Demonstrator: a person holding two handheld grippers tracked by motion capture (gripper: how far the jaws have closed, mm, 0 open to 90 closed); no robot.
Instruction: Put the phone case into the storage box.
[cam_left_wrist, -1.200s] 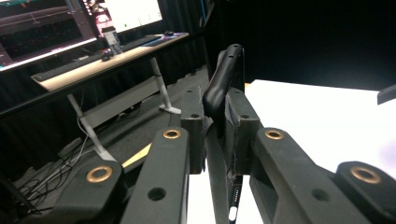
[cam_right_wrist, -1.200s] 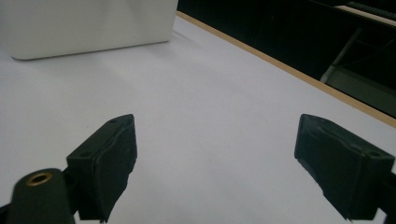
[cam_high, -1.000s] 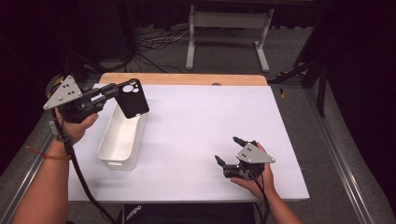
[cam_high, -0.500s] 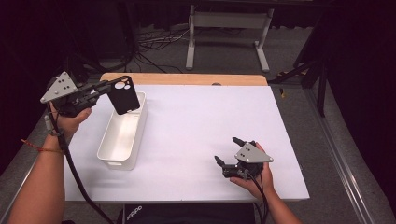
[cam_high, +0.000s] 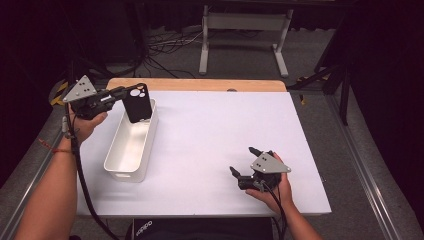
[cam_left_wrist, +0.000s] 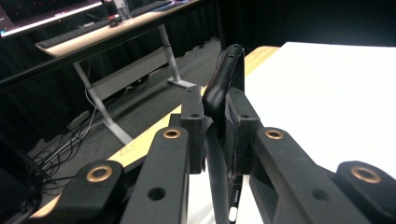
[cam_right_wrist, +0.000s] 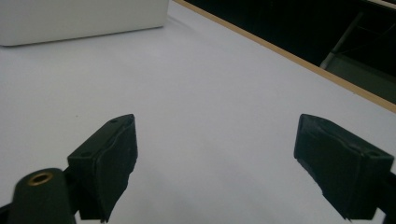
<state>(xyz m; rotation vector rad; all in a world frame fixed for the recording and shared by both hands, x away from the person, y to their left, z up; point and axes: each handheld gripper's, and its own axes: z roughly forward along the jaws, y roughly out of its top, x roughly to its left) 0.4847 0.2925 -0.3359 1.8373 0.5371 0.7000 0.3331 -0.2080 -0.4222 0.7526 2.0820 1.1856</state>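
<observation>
A: High view first, biggest thing: white bench (cam_high: 210, 130) with a wooden strip along the far edge, grey floor around it, cables and a metal desk frame (cam_high: 242, 22) behind.

B: On the bench?

A: White bin (cam_high: 131, 145), long, open top, left side. Nothing else on the surface near it.

B: Claws?

A: Left claw (cam_high: 127, 92) is up off the bench at the far end of the bin, clamped on a black phone case (cam_high: 136, 102). Case hangs upright, lower edge at the bin's far rim, camera cutout showing.

B: Grip confirmed?

A: Left gripper view: pads (cam_left_wrist: 238, 121) pressed on both sides of the case (cam_left_wrist: 223, 79), edge-on.

B: Right?

A: Right claw (cam_high: 242, 161) near the bench's front right, well apart from the bin, jaws spread wide, holding nothing. Right gripper view: bare bench between the pads (cam_right_wrist: 112, 154), bin wall (cam_right_wrist: 84, 18) far off.
</observation>
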